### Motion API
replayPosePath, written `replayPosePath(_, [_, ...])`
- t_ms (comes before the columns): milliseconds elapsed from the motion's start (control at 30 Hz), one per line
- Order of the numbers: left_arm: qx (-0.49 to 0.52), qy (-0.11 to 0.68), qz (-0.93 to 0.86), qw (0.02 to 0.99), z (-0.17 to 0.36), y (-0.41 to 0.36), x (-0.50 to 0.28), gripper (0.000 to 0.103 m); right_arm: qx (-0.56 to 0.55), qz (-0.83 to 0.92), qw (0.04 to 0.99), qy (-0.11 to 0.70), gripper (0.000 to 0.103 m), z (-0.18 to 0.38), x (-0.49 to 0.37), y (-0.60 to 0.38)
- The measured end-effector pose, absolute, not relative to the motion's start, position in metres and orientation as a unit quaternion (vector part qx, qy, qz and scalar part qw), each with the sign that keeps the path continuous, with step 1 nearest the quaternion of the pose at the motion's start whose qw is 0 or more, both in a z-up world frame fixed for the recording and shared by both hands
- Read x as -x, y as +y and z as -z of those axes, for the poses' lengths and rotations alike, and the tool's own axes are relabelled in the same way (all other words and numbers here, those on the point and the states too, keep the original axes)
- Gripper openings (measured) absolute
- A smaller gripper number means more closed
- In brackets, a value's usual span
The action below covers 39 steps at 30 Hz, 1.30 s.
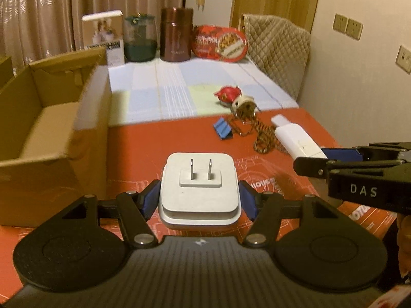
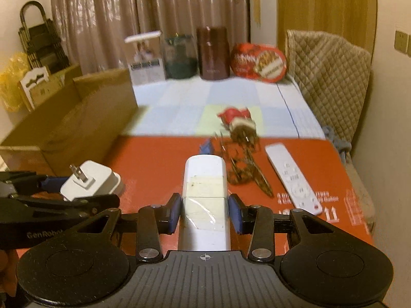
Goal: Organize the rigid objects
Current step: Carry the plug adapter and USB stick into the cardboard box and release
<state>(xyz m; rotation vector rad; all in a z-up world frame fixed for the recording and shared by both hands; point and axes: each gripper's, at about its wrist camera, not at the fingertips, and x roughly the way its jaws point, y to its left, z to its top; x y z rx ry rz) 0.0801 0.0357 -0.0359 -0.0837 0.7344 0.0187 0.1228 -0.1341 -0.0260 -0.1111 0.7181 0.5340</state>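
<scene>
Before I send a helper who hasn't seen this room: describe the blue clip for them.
On the red mat, past the white plug adapter, lies a small blue clip. It sits left of the tangled brown-striped cord and is the only blue item lying there.

A red table (image 2: 159, 154) carries a cardboard box (image 1: 51, 133) at its left edge, a blue clip (image 1: 222, 128), a hair claw (image 2: 246, 169) and a white remote (image 2: 292, 177) toward its right edge
</scene>
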Motion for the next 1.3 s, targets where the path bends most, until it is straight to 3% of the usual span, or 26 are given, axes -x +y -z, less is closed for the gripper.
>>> replayPosePath(633, [0.022,0.318,-0.095,0.943,-0.053,0.157,-0.042,0.060,0.050,-0.384,0.866,0.316,0.037,-0.051,-0.115,-0.002])
replayPosePath(1000, [0.023,0.343,-0.129,0.930,-0.043,0.248,-0.059,0.060,0.067,-0.426,0.835,0.341,0.037,-0.038,-0.136,0.092])
replayPosePath(1300, [0.032,0.355,-0.121,0.926,-0.025,0.271,-0.070,0.060,0.069,-0.427,0.824,0.366,0.037,-0.015,-0.154,0.123])
